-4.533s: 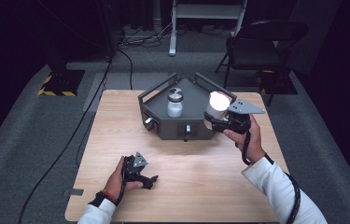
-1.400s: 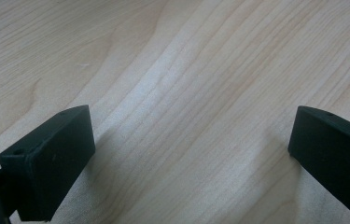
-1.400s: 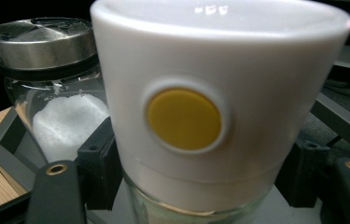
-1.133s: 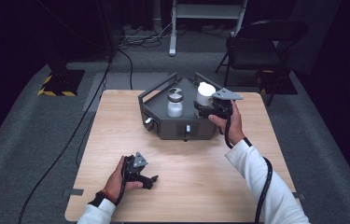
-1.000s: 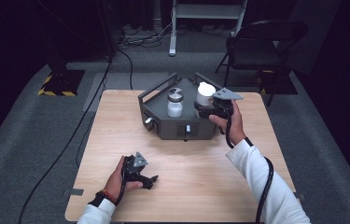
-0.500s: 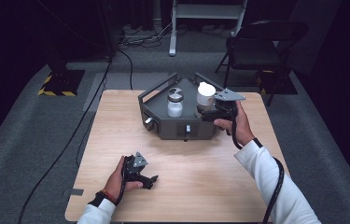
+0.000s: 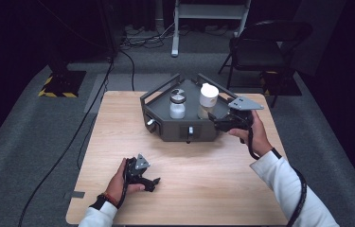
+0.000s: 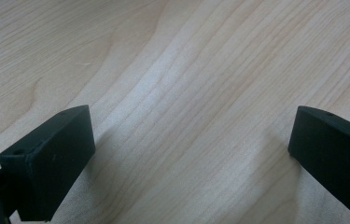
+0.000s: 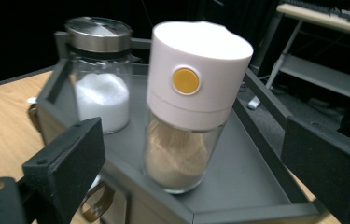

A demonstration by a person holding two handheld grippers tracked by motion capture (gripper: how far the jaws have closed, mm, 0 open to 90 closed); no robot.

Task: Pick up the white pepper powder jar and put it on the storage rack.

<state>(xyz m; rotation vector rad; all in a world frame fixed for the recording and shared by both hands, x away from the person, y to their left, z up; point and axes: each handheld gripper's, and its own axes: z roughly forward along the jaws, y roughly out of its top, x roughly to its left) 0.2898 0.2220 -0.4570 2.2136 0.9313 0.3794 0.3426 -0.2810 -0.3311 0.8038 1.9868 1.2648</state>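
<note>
A glass jar of tan powder with a white cap and a yellow button stands upright in the right part of the dark grey tray. A salt jar with a metal lid stands to its left. My right gripper is open just off the tray's front right corner. Its jaws have just been opening, and the white-capped jar stands ahead of them, untouched. My left gripper rests open on the bare wooden table near the front edge, with nothing between its fingers.
The tray has raised rails at the back and knobs on its front wall. The wooden table is bare in front of it. A folding chair and cables stand on the floor behind the table.
The right gripper let go of the white-capped jar and drew back toward the front right, leaving it upright in the tray. The left gripper stayed put.
</note>
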